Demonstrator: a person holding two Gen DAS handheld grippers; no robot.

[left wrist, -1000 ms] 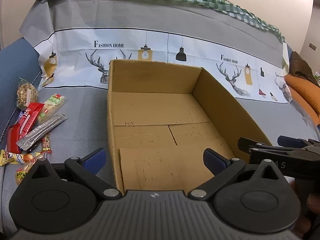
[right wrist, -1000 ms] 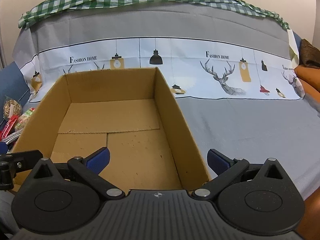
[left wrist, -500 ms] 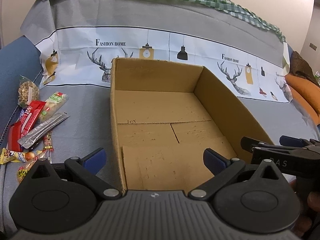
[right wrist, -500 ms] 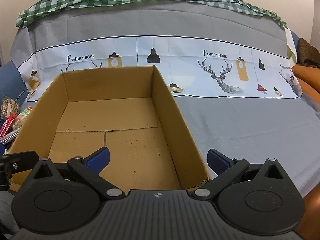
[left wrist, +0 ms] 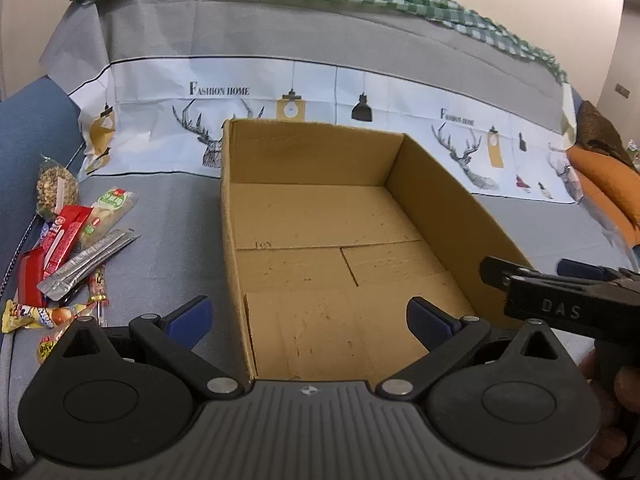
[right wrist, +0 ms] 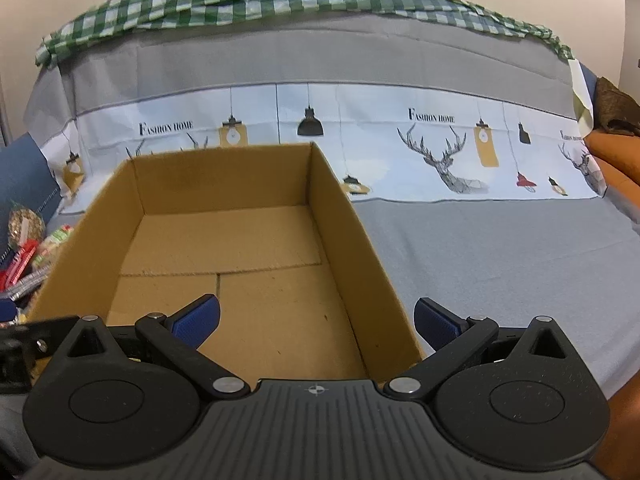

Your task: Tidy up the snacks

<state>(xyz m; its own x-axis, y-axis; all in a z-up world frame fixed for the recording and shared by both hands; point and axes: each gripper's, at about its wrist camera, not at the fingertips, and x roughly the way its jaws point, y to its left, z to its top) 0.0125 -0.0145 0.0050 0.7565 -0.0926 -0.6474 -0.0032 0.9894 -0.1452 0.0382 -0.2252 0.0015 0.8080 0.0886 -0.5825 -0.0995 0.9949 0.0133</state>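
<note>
- Left gripper (left wrist: 308, 318): matte black plastic all over, with a ribbed dark grey housing in the middle and a tiny crosshair mark on its far edge.
- Two big round black discs either side, each topped by a triangular cut-out piece.
- Silver rivets at the arm pivots, blue pads (left wrist: 190, 316) on the fingertips.
- Right gripper (right wrist: 316, 318): pretty much the same build, blue pads (right wrist: 198, 318) too, slightly dusty-looking.
- From the left camera its side shows white "DAS" lettering on black.

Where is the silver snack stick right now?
In the left wrist view, the silver snack stick lies in the snack pile left of the cardboard box, beside the red packet.
</note>
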